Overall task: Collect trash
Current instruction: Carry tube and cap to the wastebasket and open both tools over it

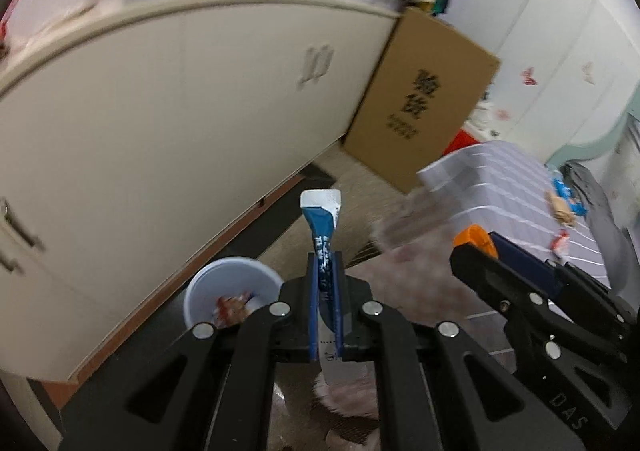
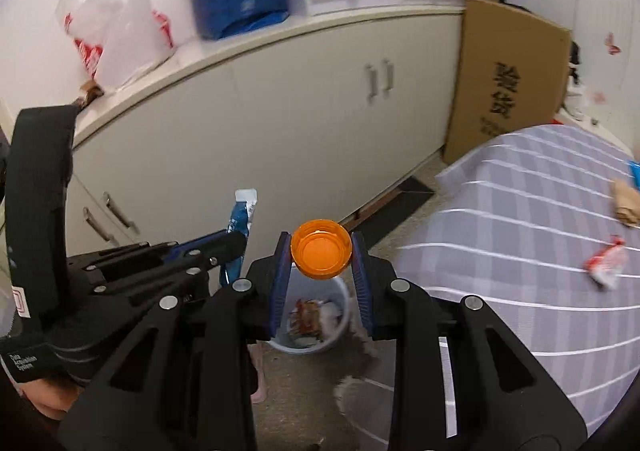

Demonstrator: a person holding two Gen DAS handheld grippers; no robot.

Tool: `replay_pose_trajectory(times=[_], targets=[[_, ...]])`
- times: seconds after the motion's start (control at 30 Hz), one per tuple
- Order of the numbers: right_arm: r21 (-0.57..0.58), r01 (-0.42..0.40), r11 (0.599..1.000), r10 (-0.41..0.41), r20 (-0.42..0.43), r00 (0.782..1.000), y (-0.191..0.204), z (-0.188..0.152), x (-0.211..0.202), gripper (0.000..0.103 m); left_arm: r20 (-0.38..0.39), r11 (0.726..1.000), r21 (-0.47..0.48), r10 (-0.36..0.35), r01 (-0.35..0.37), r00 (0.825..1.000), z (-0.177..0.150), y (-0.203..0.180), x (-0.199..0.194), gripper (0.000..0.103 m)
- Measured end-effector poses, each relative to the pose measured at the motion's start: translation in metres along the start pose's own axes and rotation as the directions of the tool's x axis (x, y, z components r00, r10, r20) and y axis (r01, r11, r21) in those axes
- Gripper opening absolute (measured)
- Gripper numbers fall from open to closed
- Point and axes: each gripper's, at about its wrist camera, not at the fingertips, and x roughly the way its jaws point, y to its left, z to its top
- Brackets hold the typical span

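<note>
My left claw (image 1: 325, 271) pinched a blue sachet (image 1: 322, 227) upright at lower centre of its view. My right claw (image 2: 321, 255) gripped an orange cap (image 2: 320, 253) at centre frame. Below both sat the bin (image 2: 308, 325), wrappers inside. At right lay the striped bed (image 2: 520, 251) with a red wrapper (image 2: 606, 261); beyond stood cupboards (image 2: 300, 111).

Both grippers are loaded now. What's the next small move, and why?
Probably lower the right gripper a little and release the orange plastic cap: the pale blue round bin shows directly beneath it. The left gripper with the blue-and-white sachet is off to the side.
</note>
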Motion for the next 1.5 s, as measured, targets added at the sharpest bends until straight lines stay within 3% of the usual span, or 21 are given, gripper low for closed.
replay_pose_trajectory(times=[0.17,0.4,0.43,0.47,0.53,1.07,1.5], targets=[[-0.009,-0.015,1.0,0.015,-0.022,1.0,0.025,-0.002,0.034,0.029,-0.048,0.998,-0.058,0.025,-0.028,0.999,0.002,0.041,0.027,0.006],[0.029,0.038,0.999,-0.039,0.016,0.999,0.027,-0.003,0.057,0.029,-0.086,0.993,-0.116,0.012,-0.021,0.996,0.015,0.062,0.068,0.009],[0.035,0.043,0.998,-0.044,0.02,0.999,0.025,-0.002,0.059,0.029,-0.098,0.992,-0.122,0.011,-0.023,0.995,0.017,0.064,0.073,0.018],[0.044,0.046,0.998,-0.047,0.021,0.999,0.024,-0.002,0.063,0.029,-0.109,0.992,-0.126,0.014,-0.028,0.994,0.017,0.066,0.078,0.034],[0.052,0.048,0.997,-0.049,0.013,0.999,0.022,-0.002,0.068,0.029,-0.124,0.99,-0.137,0.013,-0.03,0.992,0.017,0.07,0.085,0.045],[0.055,0.021,0.998,-0.019,-0.04,0.999,0.033,-0.009,0.091,0.03,-0.1,0.983,-0.166,0.064,-0.08,0.993,0.006,0.093,0.062,0.052],[0.057,-0.02,0.998,0.021,-0.006,1.0,0.051,0.0,0.106,0.03,-0.026,0.961,-0.222,0.164,-0.165,0.986,0.01,0.126,0.04,0.057]])
